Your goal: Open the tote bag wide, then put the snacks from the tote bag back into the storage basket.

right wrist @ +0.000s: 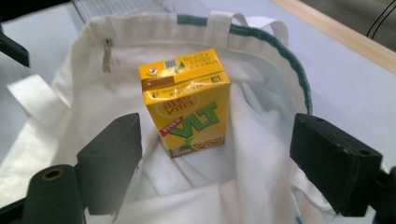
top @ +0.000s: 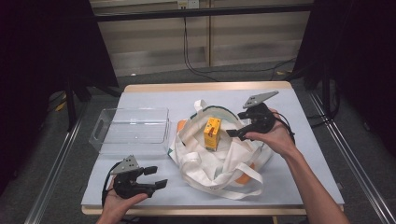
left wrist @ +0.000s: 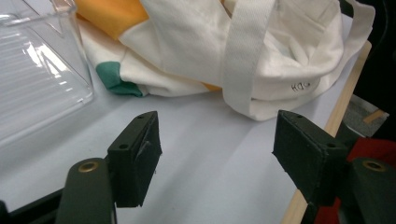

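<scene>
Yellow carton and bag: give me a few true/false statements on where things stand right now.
1. The carton stands in the bag. True.
2. The right gripper is shut on the carton. False: its fingers stand apart, short of it.
3. The left gripper holds a strap. False: it holds nothing, off the bag.
4. The clear bin sits left of the bag in the high view. True.

A table [top: 299, 177] with a pale blue-grey top and light wooden edge stands on grey floor [top: 154, 74]. Black curtains [top: 42, 56] hang at both sides, and black cables [top: 196, 65] trail down the pale back wall [top: 252, 42].
</scene>
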A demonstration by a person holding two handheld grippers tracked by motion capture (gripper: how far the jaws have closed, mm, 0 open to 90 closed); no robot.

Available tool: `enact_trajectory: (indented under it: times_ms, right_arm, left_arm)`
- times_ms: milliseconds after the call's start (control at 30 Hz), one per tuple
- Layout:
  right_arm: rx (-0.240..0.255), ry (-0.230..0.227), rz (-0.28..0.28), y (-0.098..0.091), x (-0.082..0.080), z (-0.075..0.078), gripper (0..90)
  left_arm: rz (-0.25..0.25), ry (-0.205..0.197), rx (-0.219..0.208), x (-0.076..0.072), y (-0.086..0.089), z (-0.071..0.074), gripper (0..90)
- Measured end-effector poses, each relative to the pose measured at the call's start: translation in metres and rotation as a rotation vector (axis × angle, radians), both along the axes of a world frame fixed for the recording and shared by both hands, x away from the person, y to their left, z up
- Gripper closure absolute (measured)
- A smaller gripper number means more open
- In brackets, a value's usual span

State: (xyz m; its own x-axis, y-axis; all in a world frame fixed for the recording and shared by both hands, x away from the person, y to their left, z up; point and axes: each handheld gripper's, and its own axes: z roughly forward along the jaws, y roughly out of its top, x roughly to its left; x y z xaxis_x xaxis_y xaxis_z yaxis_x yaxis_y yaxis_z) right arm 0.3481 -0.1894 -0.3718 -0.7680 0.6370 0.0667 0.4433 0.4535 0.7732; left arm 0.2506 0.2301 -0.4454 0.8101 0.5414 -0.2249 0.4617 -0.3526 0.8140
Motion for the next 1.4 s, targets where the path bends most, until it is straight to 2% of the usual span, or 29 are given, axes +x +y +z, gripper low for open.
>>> enact_trajectory:
  times_ms: [100,267,400,533,733,867,1067,1167,1233,1400]
  right_arm:
    - [0.029,-0.03,-0.029,-0.008,-0.009,-0.002,17.1]
    - [0.057,-0.053,-0.071,-0.02,-0.026,-0.011,17.0]
    - [0.102,-0.073,-0.09,-0.029,-0.04,-0.015,16.3]
    - [0.134,-0.075,-0.099,-0.036,-0.052,-0.02,15.2]
    - [0.174,-0.125,-0.128,-0.047,-0.073,-0.025,15.4]
    - [0.156,-0.132,-0.132,-0.051,-0.085,-0.029,15.4]
    - [0.171,-0.131,-0.152,-0.058,-0.096,-0.035,15.6]
    - [0.185,-0.134,-0.16,-0.059,-0.103,-0.037,15.6]
    - [0.198,-0.144,-0.167,-0.06,-0.108,-0.036,15.6]
    - [0.218,-0.153,-0.17,-0.066,-0.113,-0.034,15.6]
  left_arm:
    - [0.007,-0.017,-0.006,0.003,-0.001,0.007,30.3]
    - [0.015,-0.048,-0.016,0.008,-0.007,0.021,29.9]
    - [-0.003,-0.063,-0.012,0.009,-0.014,0.028,29.6]
    - [-0.005,-0.057,-0.006,0.015,-0.021,0.03,31.1]
    - [-0.013,-0.061,0.01,0.022,-0.032,0.035,31.8]
    - [-0.014,-0.054,0.012,0.029,-0.041,0.042,31.8]
    - [-0.026,-0.06,0.035,0.04,-0.059,0.054,34.7]
    - [-0.031,-0.062,0.024,0.042,-0.069,0.059,34.7]
    - [-0.044,-0.059,0.036,0.045,-0.075,0.062,34.0]
    - [-0.012,-0.051,0.039,0.052,-0.092,0.065,30.3]
